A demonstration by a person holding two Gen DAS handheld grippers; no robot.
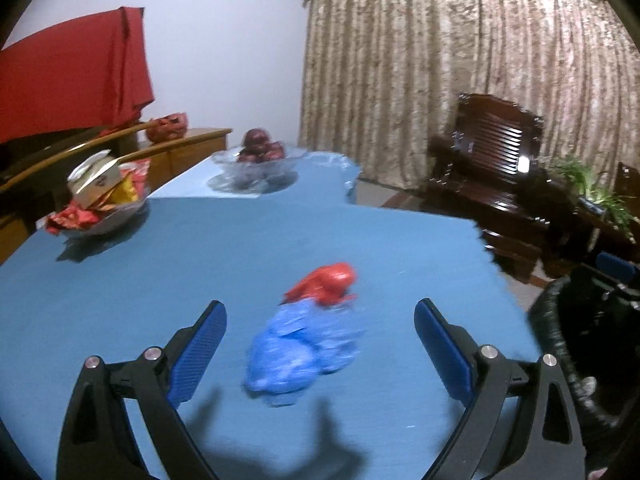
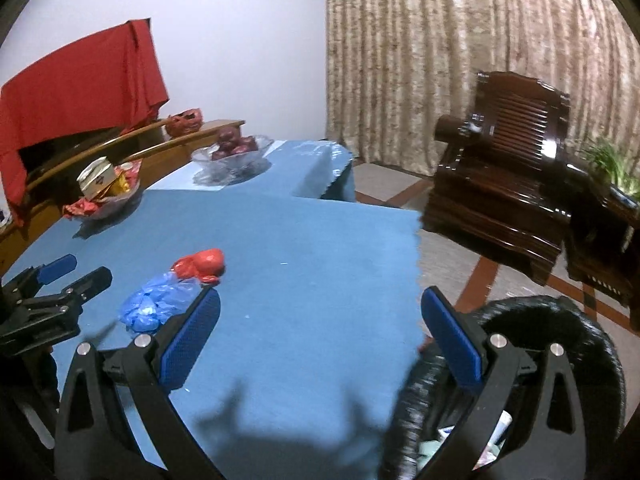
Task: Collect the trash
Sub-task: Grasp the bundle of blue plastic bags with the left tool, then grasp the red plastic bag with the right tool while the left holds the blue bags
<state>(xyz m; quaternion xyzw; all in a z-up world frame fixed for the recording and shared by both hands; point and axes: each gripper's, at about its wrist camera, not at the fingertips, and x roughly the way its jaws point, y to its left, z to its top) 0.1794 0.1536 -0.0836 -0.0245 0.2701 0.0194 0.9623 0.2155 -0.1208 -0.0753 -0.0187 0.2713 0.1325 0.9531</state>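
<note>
Left gripper held low over the desk near its front edge with jaws spread wide and nothing between them, right gripper likewise wide open and empty, straddling the desk's right edge, both pointing toward the far edge.

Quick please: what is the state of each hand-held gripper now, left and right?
Left hand-held gripper: open, holding nothing, blue plastic bag lies between its fingers.
Right hand-held gripper: open, empty.
</note>
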